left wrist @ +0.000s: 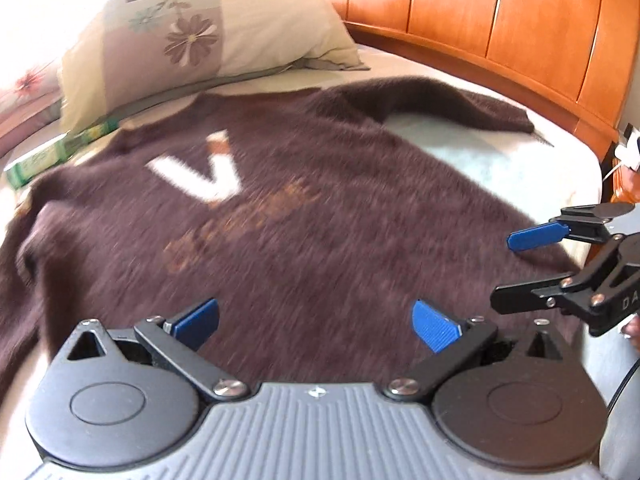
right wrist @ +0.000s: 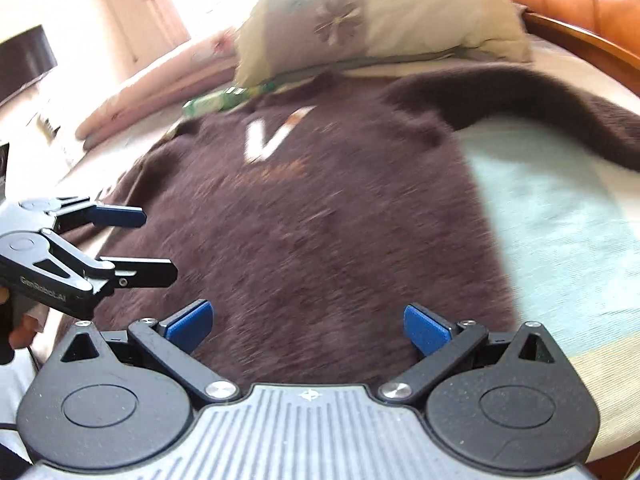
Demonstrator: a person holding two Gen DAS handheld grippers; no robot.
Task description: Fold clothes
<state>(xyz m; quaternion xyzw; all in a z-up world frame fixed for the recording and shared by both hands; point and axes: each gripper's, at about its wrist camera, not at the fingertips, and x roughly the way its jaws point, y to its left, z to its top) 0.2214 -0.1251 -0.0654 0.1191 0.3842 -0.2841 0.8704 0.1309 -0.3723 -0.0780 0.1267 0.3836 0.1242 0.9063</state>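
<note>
Bed (left wrist: 500, 168): it served as the folding surface, and its pale sheet showed bare beside the sweater, toward the wooden headboard (left wrist: 520, 32).
Sweater (left wrist: 280, 220): the dark brown knit lay spread flat on the bed, front up, a white V showing on the chest; one sleeve (left wrist: 440, 100) stretched out from the body toward the headboard. It looked laid out ready for a first fold, none yet made.
Pillow (left wrist: 200, 36): it rested just past the sweater's collar, probably pushed there to leave room.
Green box (left wrist: 60, 152): it lay by the sweater's shoulder, half under the pillow.
Left gripper (left wrist: 316, 324): it hovered above the sweater's hem, blue fingers (left wrist: 198, 320) spread wide, grasping nothing; whether they brushed the knit could not be told.
Right gripper (right wrist: 308, 326): it hung over the hem beside the left one, likewise released and empty, likely set to take the hem on its side.
Blur: both views were smeared, so fine detail was lost.
</note>
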